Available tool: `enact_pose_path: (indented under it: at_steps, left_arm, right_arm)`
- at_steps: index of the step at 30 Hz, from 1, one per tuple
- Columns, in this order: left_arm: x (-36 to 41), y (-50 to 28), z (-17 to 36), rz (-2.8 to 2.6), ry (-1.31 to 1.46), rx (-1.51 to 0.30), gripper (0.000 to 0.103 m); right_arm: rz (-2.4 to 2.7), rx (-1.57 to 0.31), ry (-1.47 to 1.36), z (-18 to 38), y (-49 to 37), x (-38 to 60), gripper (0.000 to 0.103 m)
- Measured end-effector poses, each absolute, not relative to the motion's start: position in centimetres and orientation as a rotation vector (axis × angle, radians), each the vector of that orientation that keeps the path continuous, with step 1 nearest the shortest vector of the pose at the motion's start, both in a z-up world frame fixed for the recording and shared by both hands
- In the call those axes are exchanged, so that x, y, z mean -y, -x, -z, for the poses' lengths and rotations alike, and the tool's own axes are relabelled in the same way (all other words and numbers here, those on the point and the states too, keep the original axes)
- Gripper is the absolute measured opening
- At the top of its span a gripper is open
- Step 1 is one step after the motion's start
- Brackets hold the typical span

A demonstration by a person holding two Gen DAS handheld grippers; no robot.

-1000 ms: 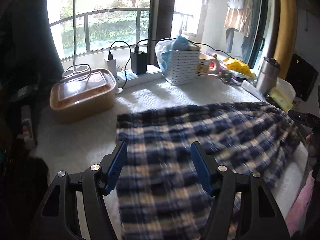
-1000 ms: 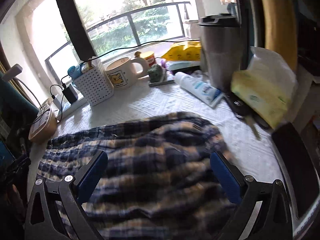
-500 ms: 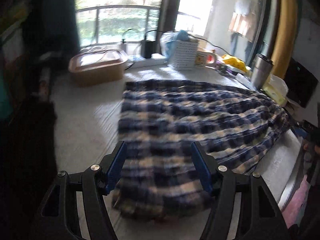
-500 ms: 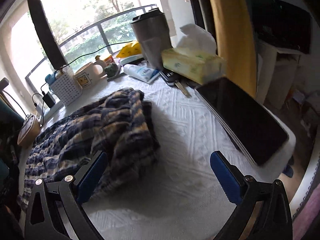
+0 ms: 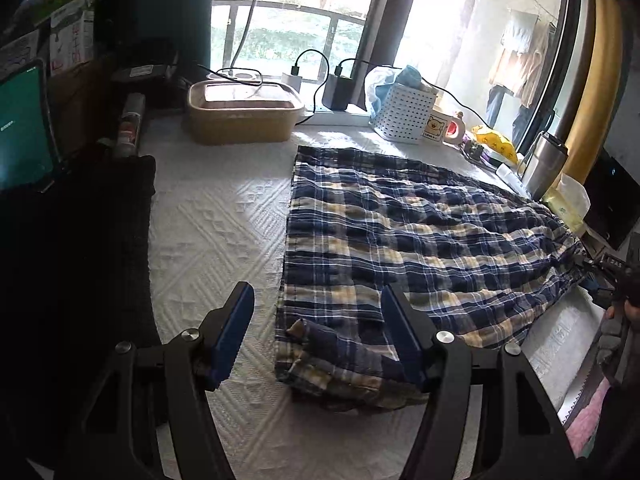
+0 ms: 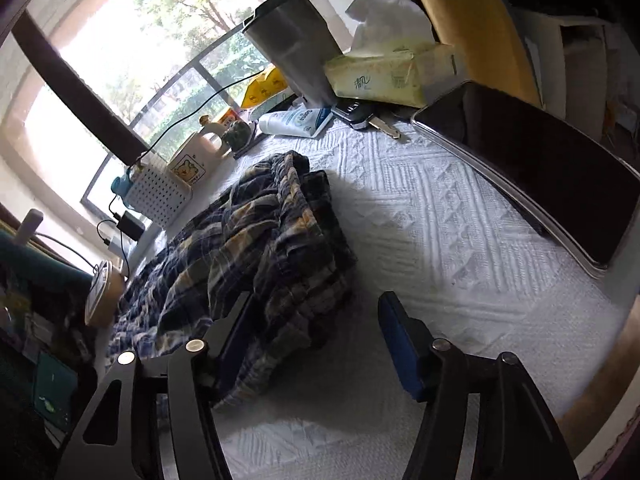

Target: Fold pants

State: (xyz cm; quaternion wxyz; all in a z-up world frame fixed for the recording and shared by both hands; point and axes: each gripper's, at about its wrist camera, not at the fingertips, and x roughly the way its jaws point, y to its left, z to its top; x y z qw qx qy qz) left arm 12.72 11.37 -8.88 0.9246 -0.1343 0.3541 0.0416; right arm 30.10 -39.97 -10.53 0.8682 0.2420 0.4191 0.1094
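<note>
The navy and tan plaid pants lie spread on the white textured table cover, with a rumpled fold at the near corner. My left gripper is open and empty just above that near corner. In the right wrist view the pants show bunched at their right end. My right gripper is open and empty beside that end, over the bare cover. The right gripper also shows at the far right of the left wrist view.
A tan lidded box, a white perforated basket, a bear mug and chargers line the window side. A steel tumbler, tissue pack, lotion tube, keys and a dark tablet stand at the right. A black cloth lies left.
Both grippers have pulled back from the pants. The left view now takes in the whole spread garment; the right gripper has narrowed its opening and swung right of the bunched end.
</note>
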Motion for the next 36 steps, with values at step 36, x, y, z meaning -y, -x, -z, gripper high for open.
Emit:
enact_pose_path:
  at_steps: [36]
  left_arm:
    - [-14.6,-9.7,8.3,-0.093,0.308,-0.655,0.066]
  right_arm:
    - [-0.572,-0.635,-0.084,-1.1,-29.3,17.9,0.025]
